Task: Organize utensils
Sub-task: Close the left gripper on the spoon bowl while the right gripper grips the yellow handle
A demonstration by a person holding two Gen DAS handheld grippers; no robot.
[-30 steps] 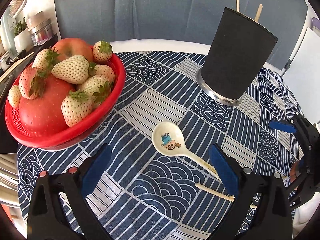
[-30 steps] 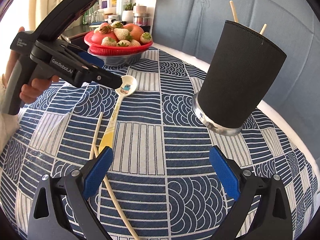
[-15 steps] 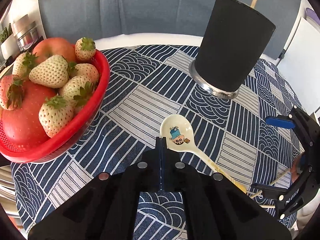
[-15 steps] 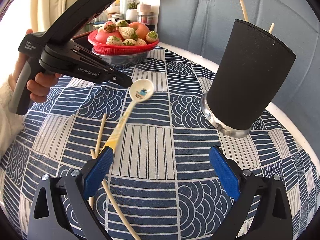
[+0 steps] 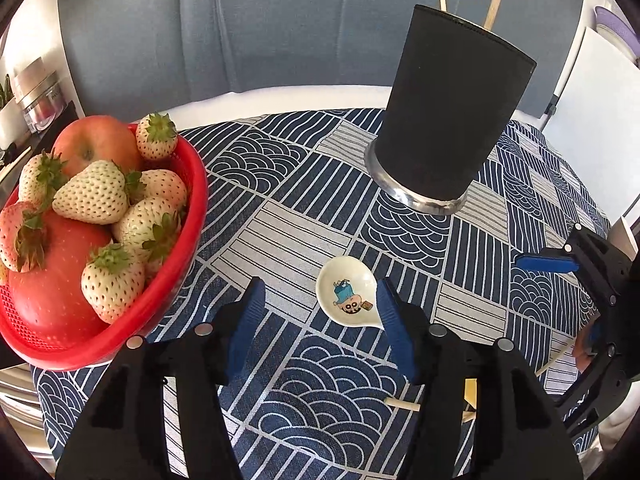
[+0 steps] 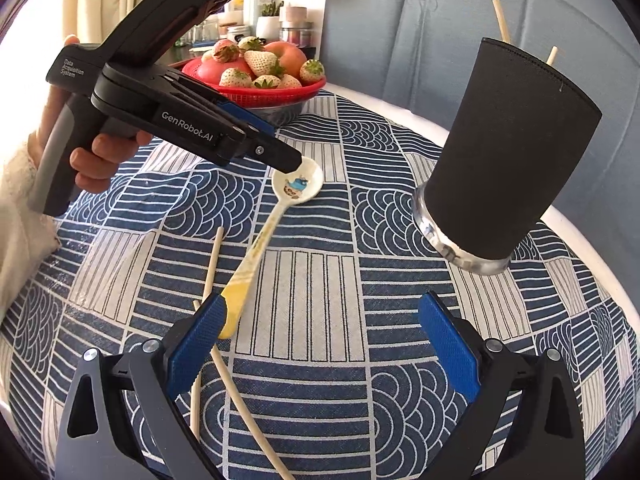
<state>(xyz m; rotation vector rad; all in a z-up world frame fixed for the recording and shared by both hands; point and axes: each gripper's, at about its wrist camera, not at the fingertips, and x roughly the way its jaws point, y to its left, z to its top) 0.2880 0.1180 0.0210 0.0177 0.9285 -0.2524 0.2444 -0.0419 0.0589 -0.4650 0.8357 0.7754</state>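
A white ceramic spoon [image 5: 346, 298] with a cartoon print and a yellow handle end [image 6: 239, 292] lies flat on the patterned cloth. My left gripper [image 5: 320, 320] hangs over its bowl with the jaws opening. The bowl sits between the blue pads, close to the right one, and is not gripped. From the right wrist view, the left gripper [image 6: 289, 158] tips down onto the spoon's bowl [image 6: 298, 184]. My right gripper [image 6: 324, 340] stands open and empty, its left finger beside the handle end. Two loose chopsticks [image 6: 211, 268] lie next to the spoon. The black cup [image 5: 452, 120] holds two chopsticks [image 5: 491, 10].
A red basket [image 5: 180, 272] of apples and strawberries stands left of the spoon, close to my left gripper. The black cup [image 6: 508, 152] stands at the right, toward the back of the round table. A blue cushioned wall lies behind. A hand and pale sleeve [image 6: 24, 216] hold the left gripper.
My left gripper went from wide open to fully shut behind the spoon's bowl, then came partly open around it. The bowl slid a little toward the cup. The right gripper stayed open.
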